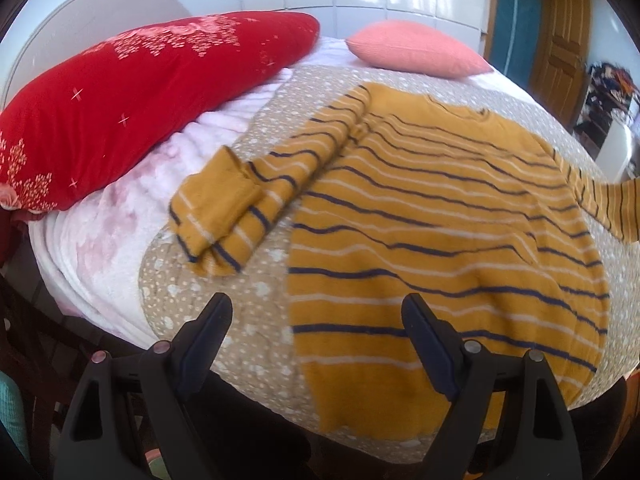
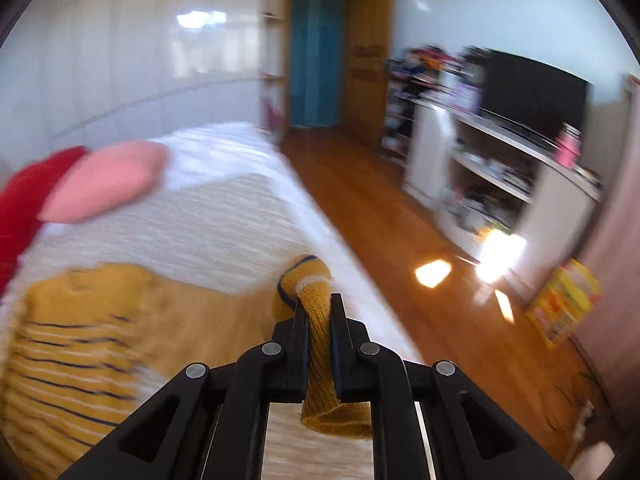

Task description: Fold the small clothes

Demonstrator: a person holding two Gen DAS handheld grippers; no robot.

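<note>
- The bed (image 1: 248, 320) carries a tan dotted cover; its near edge curves across the bottom of the left wrist view, and beyond that edge there is only dark space under the left hand-held gripper (image 1: 316, 312).
- Along the bed's far-left side lies a red pillow (image 1: 132, 108) on a pale pink blanket (image 1: 120, 220), and a pink cushion (image 1: 416, 50) sits near the far edge; the cover between them and the sweater is bare.
- In the right wrist view the bed's right edge runs beside an open strip of wooden floor (image 2: 384, 216), with a white shelf unit (image 2: 500, 184) across that strip.
- The yellow striped sweater (image 1: 432, 220) lies spread flat on the cover, its hem hanging a little over the near edge of the bed.
- Its left sleeve (image 1: 256, 196) is folded back on itself and rests on the cover toward the blanket side, apart from the left hand-held gripper.
- The left hand-held gripper hovers above the near edge with its jaws wide apart and nothing between them; its right finger is over the sweater's hem corner, its left finger over bare cover.
- The right hand-held gripper (image 2: 320, 320) is clamped on the sweater's right sleeve cuff (image 2: 316, 344), held up above the bed's right edge; the knit passes between the pads and bunches in front of them.
- This view is blurred.
</note>
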